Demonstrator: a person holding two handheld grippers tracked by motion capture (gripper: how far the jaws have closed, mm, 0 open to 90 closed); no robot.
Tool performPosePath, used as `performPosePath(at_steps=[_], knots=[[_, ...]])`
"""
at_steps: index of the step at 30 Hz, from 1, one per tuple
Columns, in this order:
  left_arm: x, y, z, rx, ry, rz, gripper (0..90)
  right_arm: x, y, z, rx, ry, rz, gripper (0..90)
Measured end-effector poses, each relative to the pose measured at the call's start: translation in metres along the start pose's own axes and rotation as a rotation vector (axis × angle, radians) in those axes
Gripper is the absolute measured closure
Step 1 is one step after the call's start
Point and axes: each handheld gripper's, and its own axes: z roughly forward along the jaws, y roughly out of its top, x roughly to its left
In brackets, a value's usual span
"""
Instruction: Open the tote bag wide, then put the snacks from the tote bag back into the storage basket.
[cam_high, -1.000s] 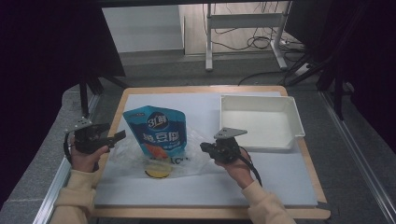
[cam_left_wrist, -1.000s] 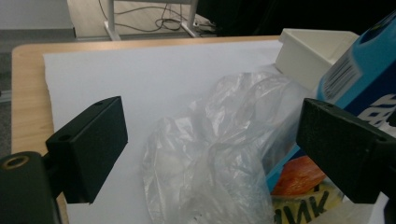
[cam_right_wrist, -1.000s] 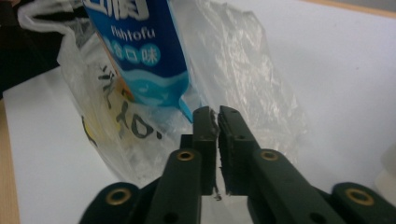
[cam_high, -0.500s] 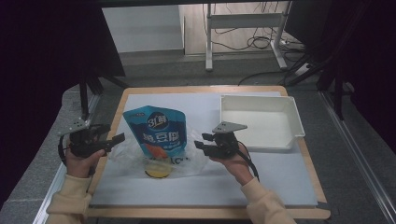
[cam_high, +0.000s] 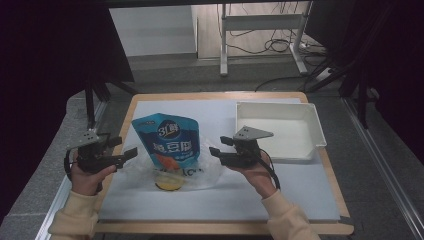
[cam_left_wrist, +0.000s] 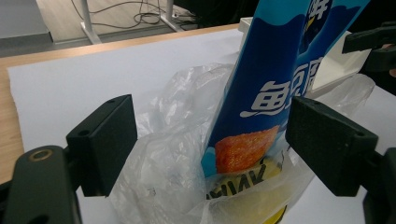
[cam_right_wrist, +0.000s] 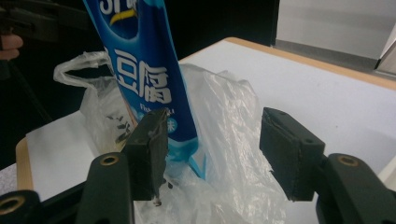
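- The blue pouch (cam_high: 171, 140) stands upright at the centre left of the high view, its base inside a crumpled clear bag (cam_high: 200, 170) on the white counter (cam_high: 300, 190).
- A yellow object (cam_high: 169, 183) lies under the plastic at the pouch's foot; what it is cannot be made out.
- In the left gripper view the pouch's top is cut off by the upper edge of the frame, and the plastic blurs its lower print.
- The left tool (cam_high: 131, 152) sits at the left of the high view with its jaws apart, just beside the bag's left edge; whether it touches the plastic cannot be told.
- The right tool (cam_high: 214, 151) sits right of the pouch, jaws apart, close over the bag's right side and holding nothing.
- Since a second ago both tools have spread their jaws wider; the pouch and bag have stayed put.
- A white tray (cam_high: 312, 145) sits at the upper right, apart from the bag.
- Bare counter lies open along the bottom of the high view and at the lower right; the wooden rim (cam_high: 220, 95) frames it.
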Motion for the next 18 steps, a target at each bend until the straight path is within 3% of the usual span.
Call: performPosePath(at_steps=[9, 18], knots=[[-0.001, 0.000, -0.007, -0.014, -0.010, 0.003, 17.3, 0.004, 0.006, 0.002, -0.015, 0.005, -0.012, 39.8], [-0.002, -0.001, -0.002, -0.003, -0.018, 0.003, 17.3, 0.008, 0.018, 0.010, -0.042, 0.029, -0.008, 39.4]])
